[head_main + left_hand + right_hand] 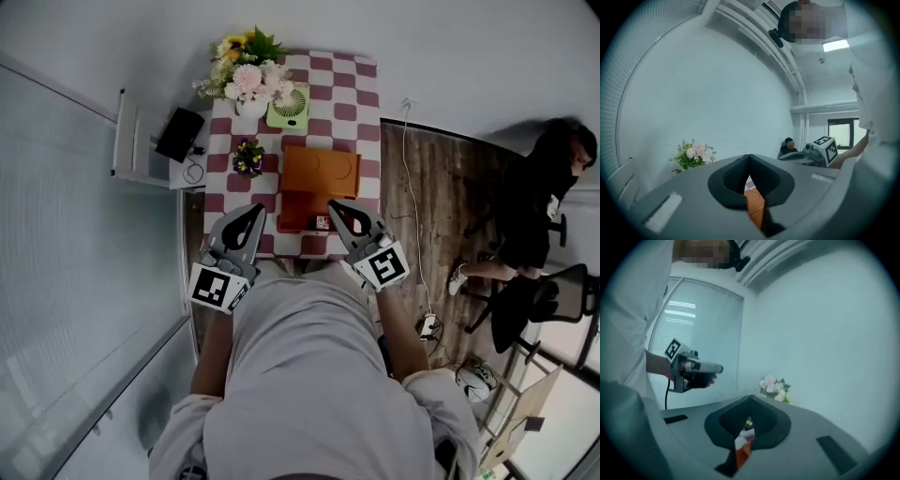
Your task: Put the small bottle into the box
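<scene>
As the person holds both arms drawn in close at the near edge of the checkered tabletop, left tongs and right tongs point away, angled slightly inward, both closed and empty. Just beyond the right tips, the small bottle sits at the near right corner of the orange box, too tiny to judge its axis.

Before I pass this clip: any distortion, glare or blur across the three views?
Head view: heavy fisheye bows the wall around the checkered table, sharp. Left gripper view: dark round vignette, ceiling light glares. Right gripper view: bluish cast, bright glass panel.
</scene>
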Demonstrator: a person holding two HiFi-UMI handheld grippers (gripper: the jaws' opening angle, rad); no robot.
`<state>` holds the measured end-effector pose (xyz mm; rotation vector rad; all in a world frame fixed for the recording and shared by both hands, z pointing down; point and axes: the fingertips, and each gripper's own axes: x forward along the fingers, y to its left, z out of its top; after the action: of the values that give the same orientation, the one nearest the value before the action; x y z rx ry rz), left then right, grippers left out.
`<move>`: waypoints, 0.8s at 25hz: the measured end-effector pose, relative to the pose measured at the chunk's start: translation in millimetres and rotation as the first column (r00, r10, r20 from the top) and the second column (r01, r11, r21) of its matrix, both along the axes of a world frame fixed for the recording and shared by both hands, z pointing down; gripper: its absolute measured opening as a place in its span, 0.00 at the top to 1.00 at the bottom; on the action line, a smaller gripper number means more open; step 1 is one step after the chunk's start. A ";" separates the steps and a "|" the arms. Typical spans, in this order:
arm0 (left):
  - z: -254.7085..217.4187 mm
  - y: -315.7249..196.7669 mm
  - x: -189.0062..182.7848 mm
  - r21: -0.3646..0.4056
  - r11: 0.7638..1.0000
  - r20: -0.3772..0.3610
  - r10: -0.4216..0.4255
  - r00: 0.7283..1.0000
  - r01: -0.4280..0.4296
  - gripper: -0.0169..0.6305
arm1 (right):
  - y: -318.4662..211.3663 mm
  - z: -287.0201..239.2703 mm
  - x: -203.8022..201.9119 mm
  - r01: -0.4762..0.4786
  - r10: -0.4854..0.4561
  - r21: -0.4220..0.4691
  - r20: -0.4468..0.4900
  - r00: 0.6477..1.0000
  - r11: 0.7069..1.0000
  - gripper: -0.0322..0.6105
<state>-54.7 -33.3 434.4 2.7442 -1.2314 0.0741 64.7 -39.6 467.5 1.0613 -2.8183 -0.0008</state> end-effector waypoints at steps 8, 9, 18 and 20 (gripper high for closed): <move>-50.4 -13.8 49.4 0.103 0.988 -0.021 0.121 0.992 -0.119 0.98 | 4.0 -129.0 37.0 -0.208 0.171 0.241 0.167 0.971 0.948 0.95; -59.2 -15.3 55.3 0.118 0.985 -0.030 0.130 0.991 -0.126 0.98 | 2.1 -132.9 41.8 -0.221 0.183 0.249 0.166 0.969 0.943 0.95; -100.6 -20.1 83.8 0.230 0.962 0.007 0.152 0.988 -0.150 0.98 | -5.7 -146.7 56.9 -0.258 0.221 0.274 0.157 0.963 0.926 0.95; -100.3 -17.9 85.4 0.230 0.961 0.010 0.152 0.988 -0.151 0.98 | -7.1 -146.5 55.6 -0.247 0.212 0.275 0.153 0.965 0.929 0.95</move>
<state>30.7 -51.2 334.1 3.0319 -1.0878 -0.0687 120.3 -46.7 321.0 1.4994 -2.8396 -0.3530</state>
